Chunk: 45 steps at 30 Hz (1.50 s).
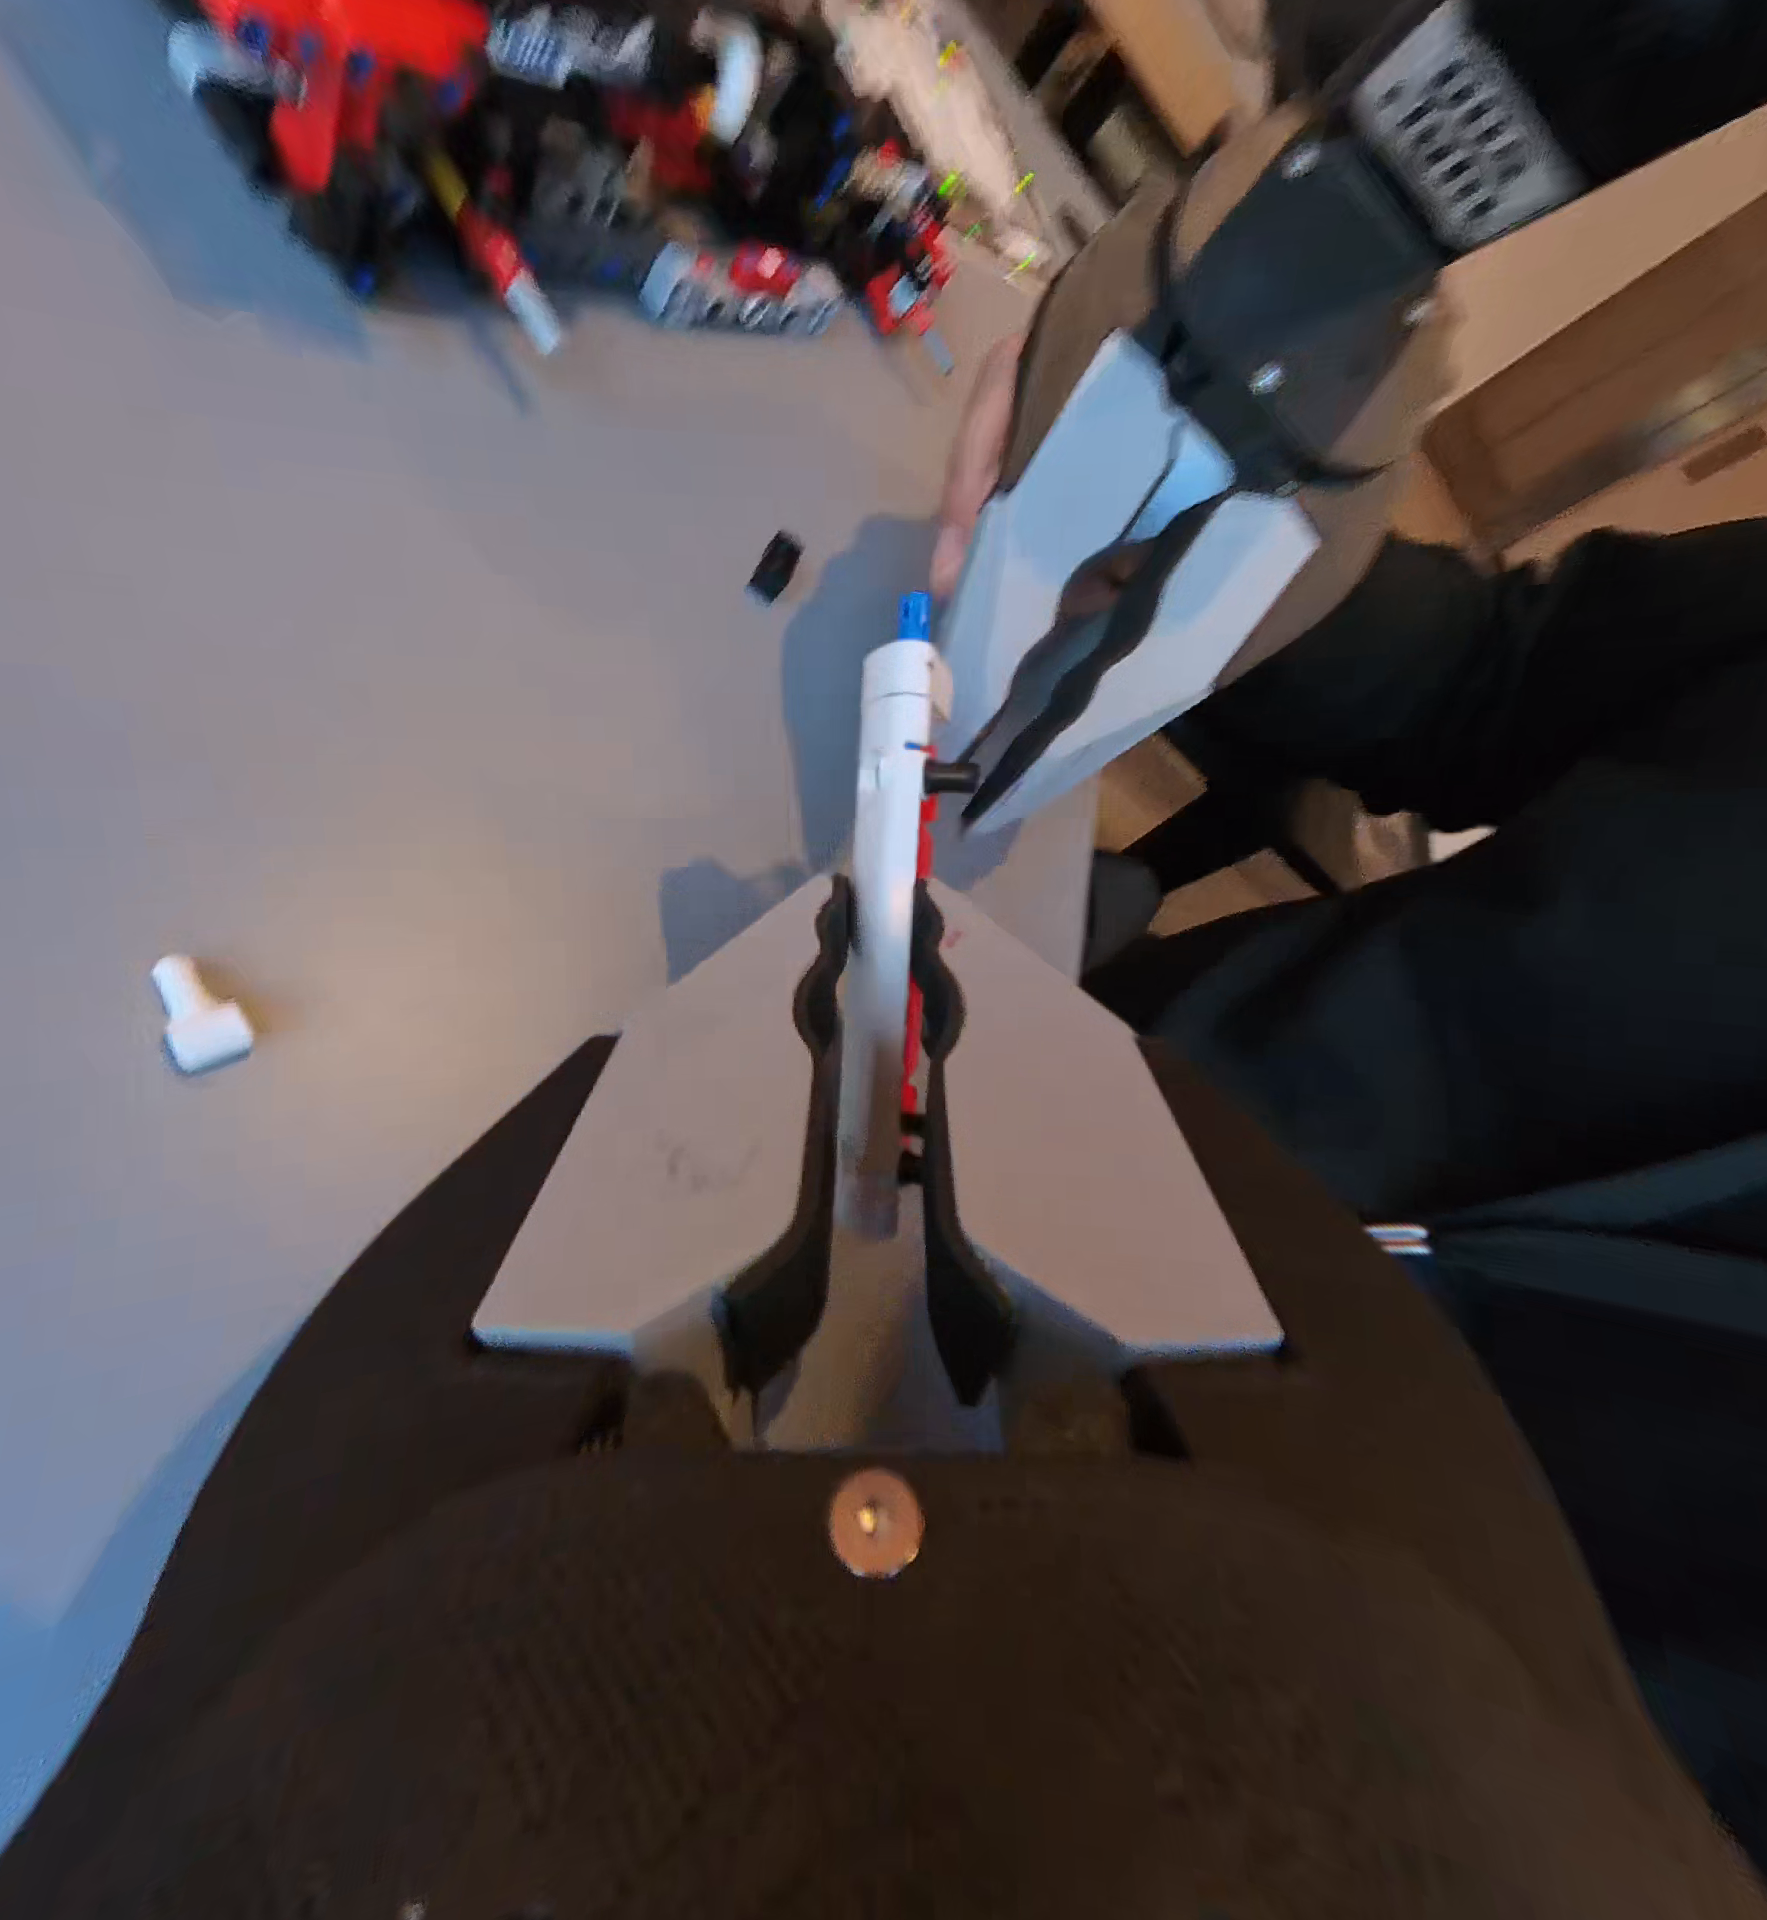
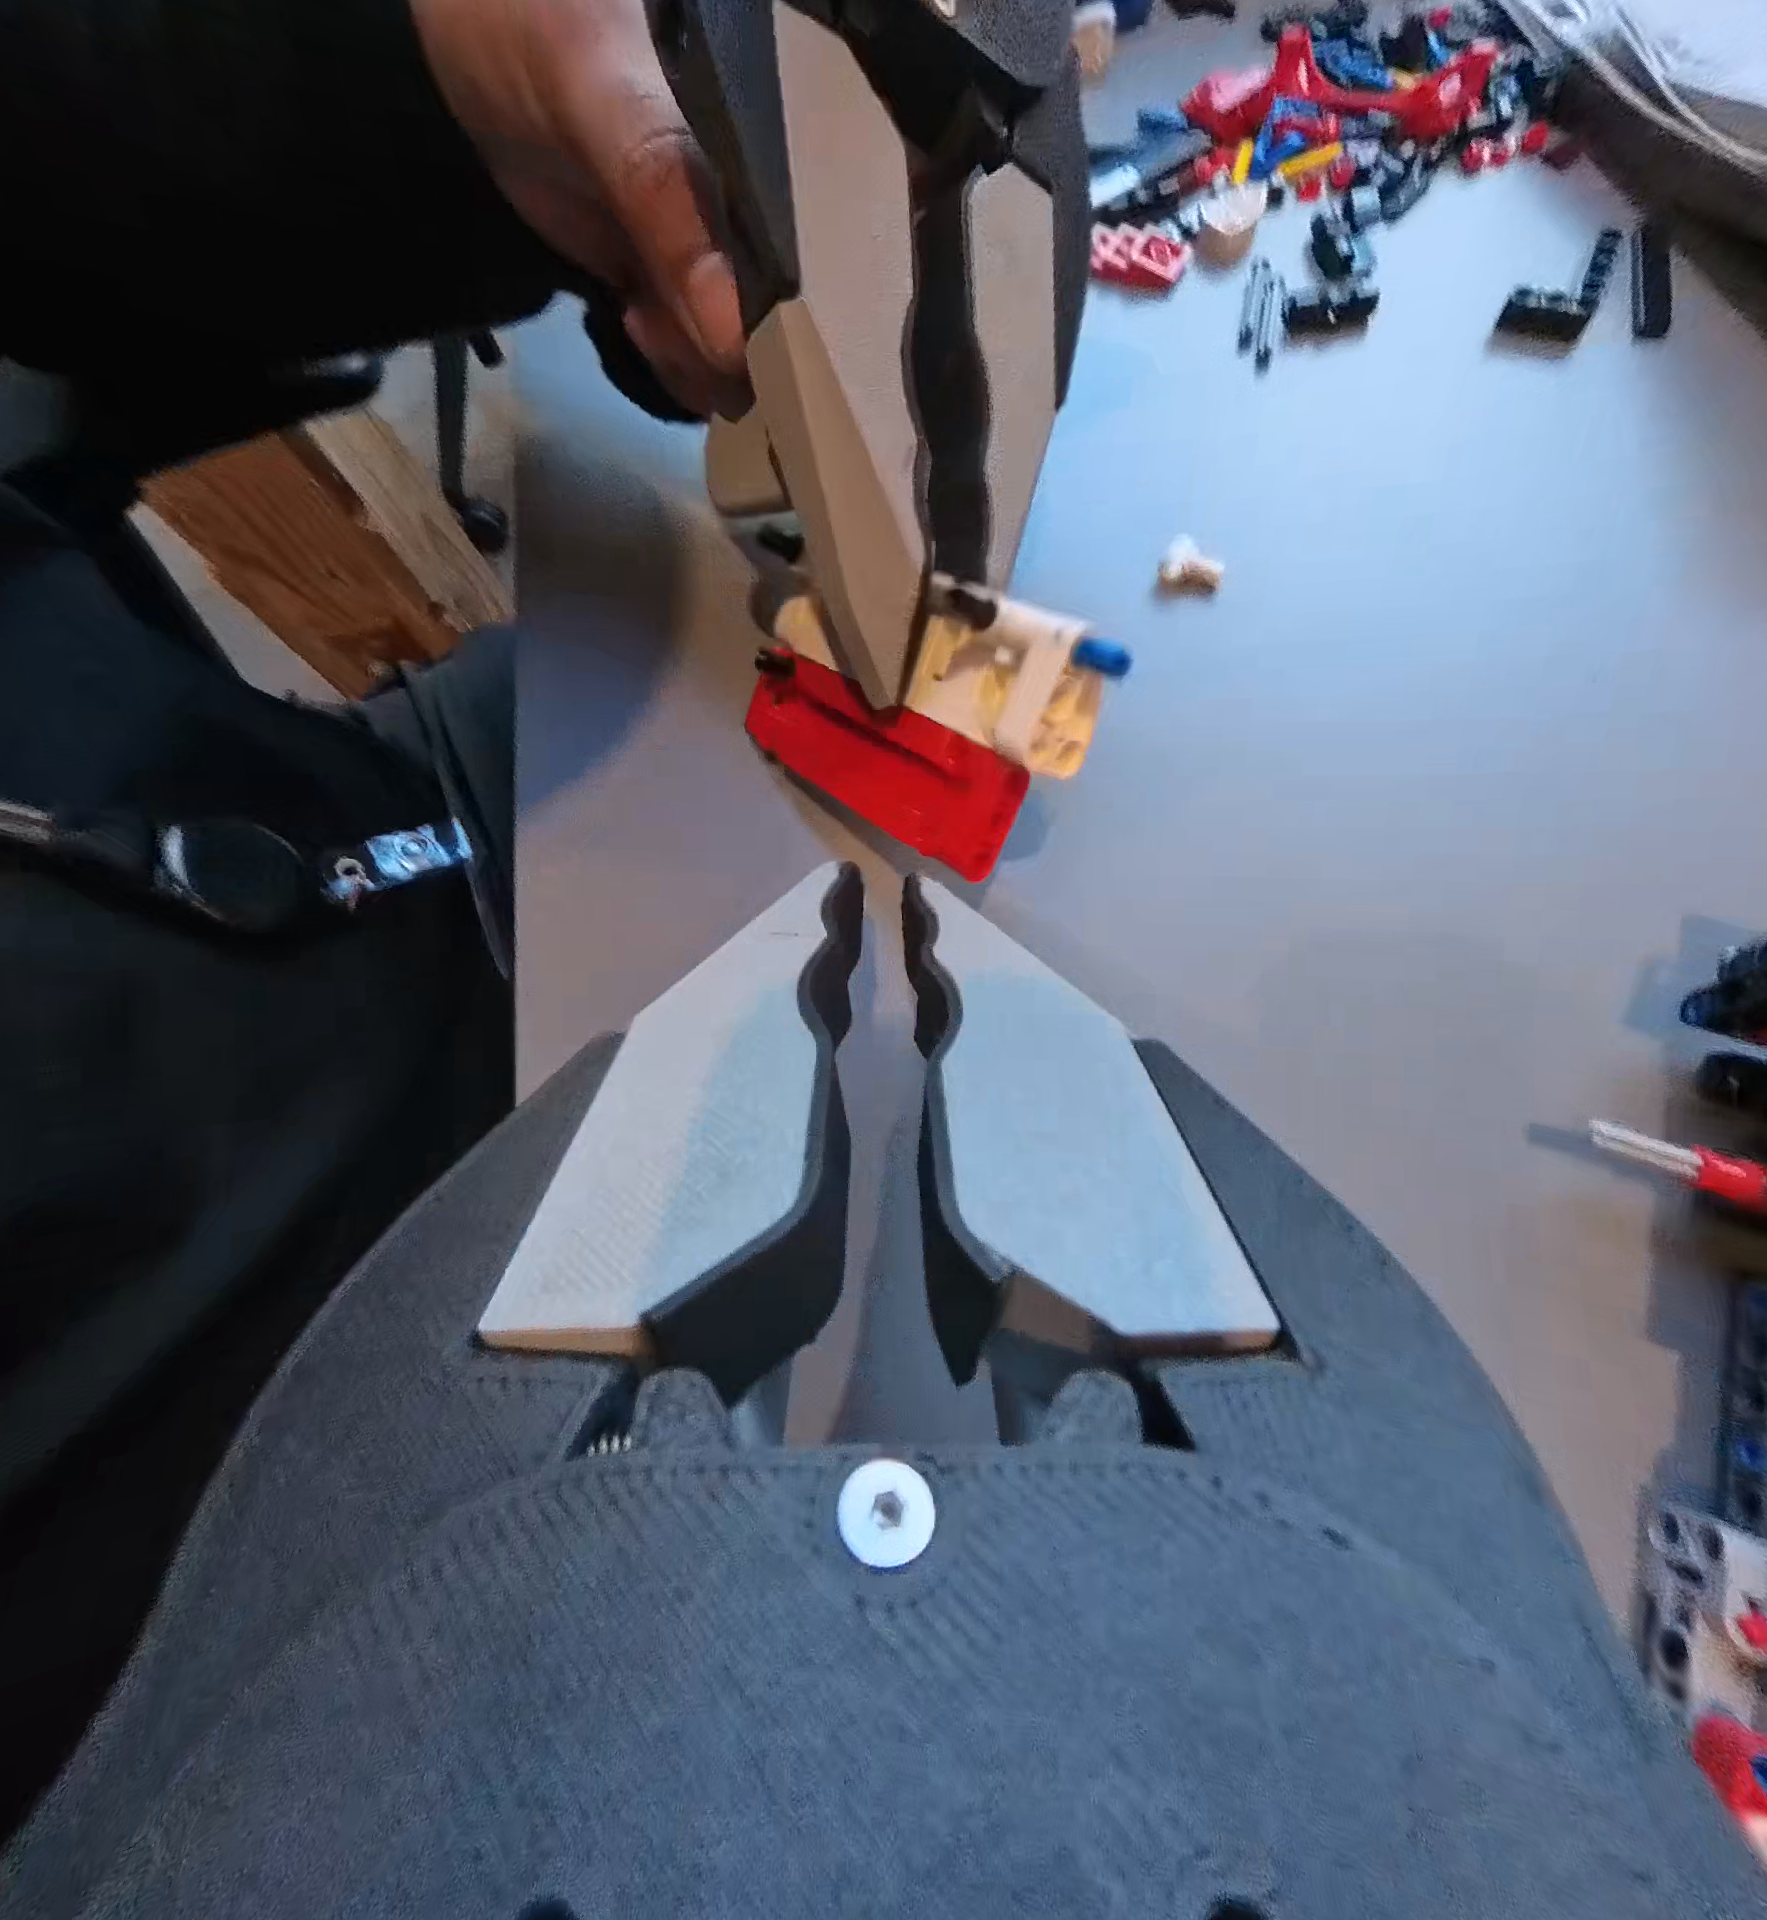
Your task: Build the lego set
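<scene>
From the left wrist view, the left gripper is clamped on a white and red lego piece, which runs straight out ahead between its fingers, long axis in line with them, a blue pin at the far tip. A short black peg sticks out of the piece's right side, and the right gripper comes in from ahead and to the right, its tips just beside that peg. A small white connector lies on the table well off to the left.

From the right wrist view, the right gripper has its fingers nearly together with only a narrow gap and nothing between them. The piece hangs just ahead of its tips, red panel nearest, long axis lying crosswise to them. I judge the right gripper the one placed to act, on the peg.
</scene>
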Motion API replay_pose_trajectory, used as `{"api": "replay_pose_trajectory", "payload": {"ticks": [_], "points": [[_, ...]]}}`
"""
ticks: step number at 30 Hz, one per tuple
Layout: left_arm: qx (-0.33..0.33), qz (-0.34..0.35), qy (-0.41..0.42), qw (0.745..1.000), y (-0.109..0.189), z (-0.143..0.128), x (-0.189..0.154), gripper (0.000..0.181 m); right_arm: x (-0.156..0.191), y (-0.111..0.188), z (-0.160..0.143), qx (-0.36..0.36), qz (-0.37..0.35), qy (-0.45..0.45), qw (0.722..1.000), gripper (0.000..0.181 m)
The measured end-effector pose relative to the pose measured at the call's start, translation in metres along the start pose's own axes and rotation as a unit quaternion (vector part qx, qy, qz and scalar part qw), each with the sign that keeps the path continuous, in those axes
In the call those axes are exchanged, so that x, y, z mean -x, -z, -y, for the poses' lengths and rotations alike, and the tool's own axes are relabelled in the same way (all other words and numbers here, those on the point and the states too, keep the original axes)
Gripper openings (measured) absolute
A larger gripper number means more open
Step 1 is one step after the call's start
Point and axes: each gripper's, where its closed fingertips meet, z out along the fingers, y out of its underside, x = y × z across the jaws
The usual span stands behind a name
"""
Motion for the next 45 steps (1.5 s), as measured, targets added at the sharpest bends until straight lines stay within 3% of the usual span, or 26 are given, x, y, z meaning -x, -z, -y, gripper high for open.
{"api": "replay_pose_trajectory", "payload": {"ticks": [2, 6, 11, 18, 23, 28, 32, 39, 45], "points": [[0.025, 0.024, 0.012, 0.999, -0.005, -0.010, 0.011, 0.021, -0.004, 0.004, -0.007, 0.020, -0.021, 0.014, 0.999, 0.007], [0.052, 0.079, -0.014, 0.995, -0.012, -0.017, 0.026, 0.025, -0.008, 0.011, -0.007, 0.016, -0.056, 0.039, 0.998, 0.010], [0.060, 0.128, -0.061, 0.988, -0.012, -0.019, 0.037, 0.006, -0.013, 0.001, -0.018, 0.030, -0.075, 0.039, 0.996, 0.016], [0.034, 0.185, -0.089, 0.978, 0.011, -0.013, 0.041, 0.027, -0.015, 0.004, -0.018, 0.042, -0.108, 0.094, 0.989, 0.017], [-0.047, 0.264, -0.130, 0.955, 0.042, -0.011, 0.037, 0.034, -0.044, 0.030, -0.023, 0.020, -0.184, 0.062, 0.981, 0.021], [-0.065, 0.242, -0.161, 0.955, 0.038, -0.032, 0.019, 0.029, -0.066, 0.055, -0.037, 0.010, -0.218, 0.012, 0.976, 0.029], [-0.045, 0.240, -0.185, 0.952, 0.032, -0.041, 0.015, 0.031, -0.068, 0.052, -0.043, 0.017, -0.203, -0.010, 0.979, 0.034], [-0.052, 0.275, -0.205, 0.938, 0.037, -0.040, 0.016, 0.029, -0.070, 0.043, -0.046, 0.043, -0.206, 0.028, 0.977, 0.032], [-0.042, 0.275, -0.192, 0.941, 0.034, -0.042, 0.020, 0.032, -0.066, 0.040, -0.055, 0.072, -0.170, 0.053, 0.981, 0.028]]}}
